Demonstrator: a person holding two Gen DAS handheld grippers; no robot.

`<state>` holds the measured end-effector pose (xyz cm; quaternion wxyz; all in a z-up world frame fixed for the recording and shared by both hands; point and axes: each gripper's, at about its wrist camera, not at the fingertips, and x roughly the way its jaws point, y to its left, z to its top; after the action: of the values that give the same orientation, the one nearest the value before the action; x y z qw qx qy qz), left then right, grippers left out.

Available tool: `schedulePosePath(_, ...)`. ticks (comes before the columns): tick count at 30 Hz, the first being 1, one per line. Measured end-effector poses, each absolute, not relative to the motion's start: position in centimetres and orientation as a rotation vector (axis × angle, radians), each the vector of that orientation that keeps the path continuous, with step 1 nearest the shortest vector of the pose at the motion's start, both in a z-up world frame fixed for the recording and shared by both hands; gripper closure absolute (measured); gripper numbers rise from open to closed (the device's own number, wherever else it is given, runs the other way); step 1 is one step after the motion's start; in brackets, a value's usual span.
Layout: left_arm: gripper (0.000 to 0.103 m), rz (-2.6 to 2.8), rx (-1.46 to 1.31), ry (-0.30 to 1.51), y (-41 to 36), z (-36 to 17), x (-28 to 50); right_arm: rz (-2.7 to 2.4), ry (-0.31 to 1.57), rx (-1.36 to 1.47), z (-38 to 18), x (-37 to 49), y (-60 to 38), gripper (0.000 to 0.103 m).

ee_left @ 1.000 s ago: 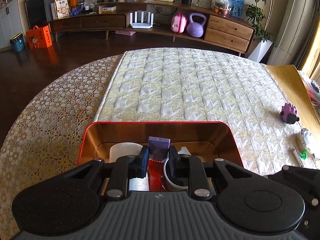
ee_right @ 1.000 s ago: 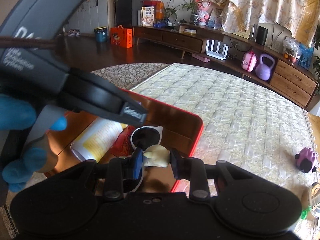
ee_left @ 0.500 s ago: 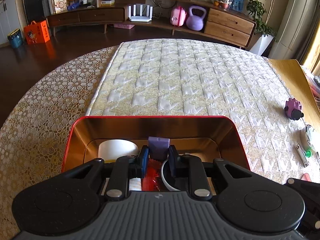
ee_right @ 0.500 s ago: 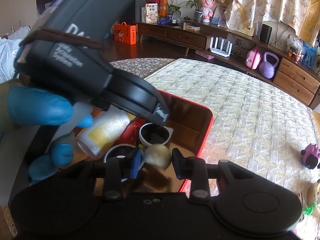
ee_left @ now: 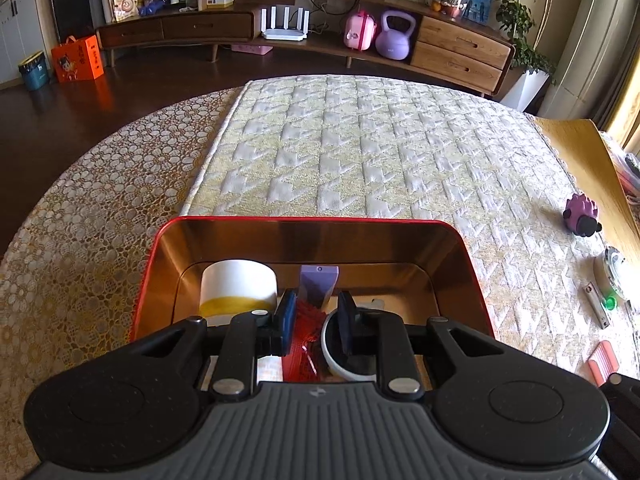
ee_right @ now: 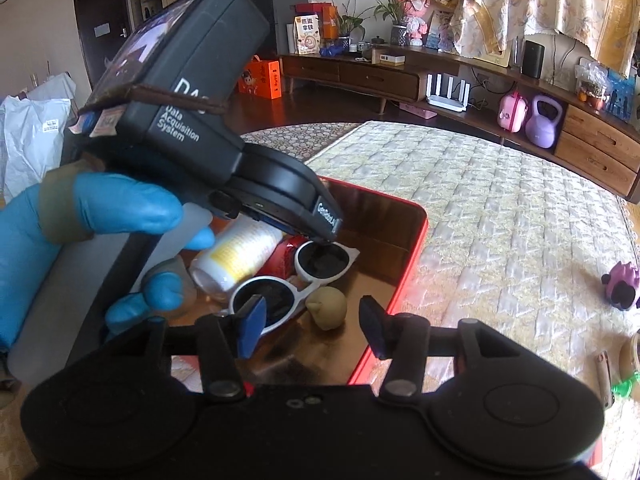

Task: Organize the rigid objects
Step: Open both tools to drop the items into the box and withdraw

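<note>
Left gripper (ee_left: pixel 316 322) fingers (ee_left: pixel 287 318) hang slightly parted over the red tin (ee_left: pixel 304 222) holding a white bottle (ee_left: pixel 239 286).

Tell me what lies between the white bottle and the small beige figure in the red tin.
White-framed sunglasses lie between the white bottle and beige figure, shown in the right wrist view.

over to the background: a long wooden sideboard (ee_left: pixel 304 36) runs along the far wall, a purple kettlebell (ee_left: pixel 394 36) tucked in its open shelf just beside a pink toy case (ee_left: pixel 360 32). left of them sits a white router (ee_left: pixel 285 24). down on the dark floor (ee_left: pixel 120 92), an orange gift box (ee_left: pixel 78 60) stands near a teal bin (ee_left: pixel 34 70). a leafy plant (ee_left: pixel 520 16) is at the right end.
</note>
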<state>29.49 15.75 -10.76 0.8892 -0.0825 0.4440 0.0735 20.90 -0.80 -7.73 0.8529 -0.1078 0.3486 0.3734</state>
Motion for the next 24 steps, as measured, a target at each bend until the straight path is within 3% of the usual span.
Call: schedulePosePath(24,0.081,0.112,-0.118,0.813,11.7,-5.6,23.5,0.728,0.699,-0.066,-4.6,18.1,-7.3,0.034)
